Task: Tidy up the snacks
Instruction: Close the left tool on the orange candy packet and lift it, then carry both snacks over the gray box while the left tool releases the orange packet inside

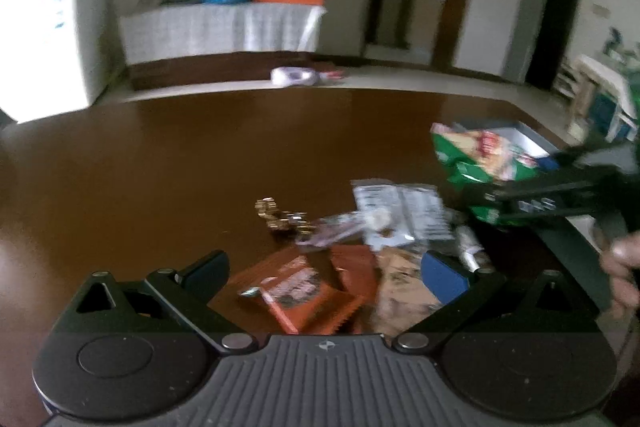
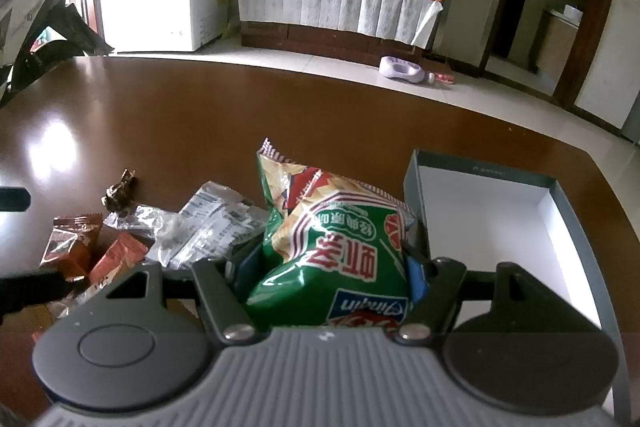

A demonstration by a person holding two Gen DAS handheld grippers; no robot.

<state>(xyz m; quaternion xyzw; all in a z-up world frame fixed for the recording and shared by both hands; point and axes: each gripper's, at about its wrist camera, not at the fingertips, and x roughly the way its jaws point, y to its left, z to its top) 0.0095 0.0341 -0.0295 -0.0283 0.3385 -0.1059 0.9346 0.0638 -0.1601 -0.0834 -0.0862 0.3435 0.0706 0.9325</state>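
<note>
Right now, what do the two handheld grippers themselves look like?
Both match: a grey ribbed body flanked by two round black discs, black linkage arms with silver pivot screws, and black fingers faced with blue pads. Left gripper, right gripper.

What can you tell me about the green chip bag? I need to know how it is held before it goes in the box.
The green chip bag is glossy, puffy film printed with chips, red and white characters and a blue logo patch. It sits between the pads of the right hand-held gripper, which press its lower sides, serrated top edge pointing away. It is lifted off the table, just left of the open box.
</note>
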